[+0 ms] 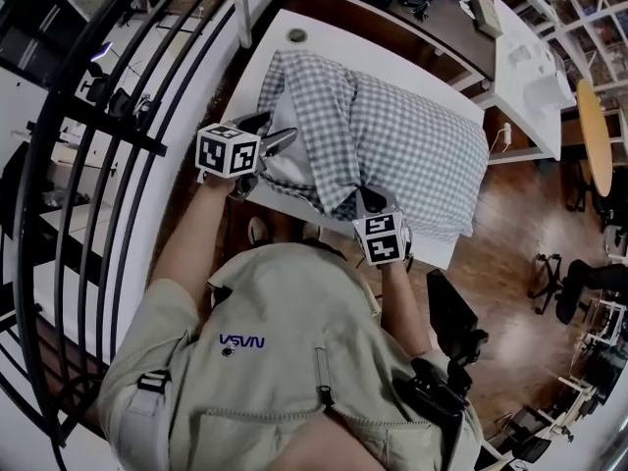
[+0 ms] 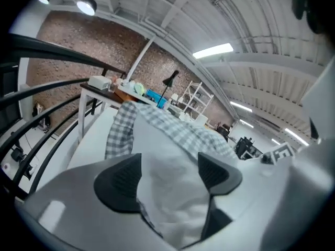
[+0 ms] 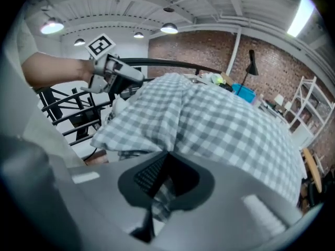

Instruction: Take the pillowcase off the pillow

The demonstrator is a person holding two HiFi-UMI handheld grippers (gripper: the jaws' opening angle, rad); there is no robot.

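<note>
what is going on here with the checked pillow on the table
A person with a handheld gripper in each hand is taking a gray-checked pillowcase off a white pillow that lies on a white table. The right gripper is shut on a fold of the pillowcase at its near edge. The left gripper is open, with the bared end of the pillow between its jaws but not clamped. The pillowcase covers most of the pillow.
</note>
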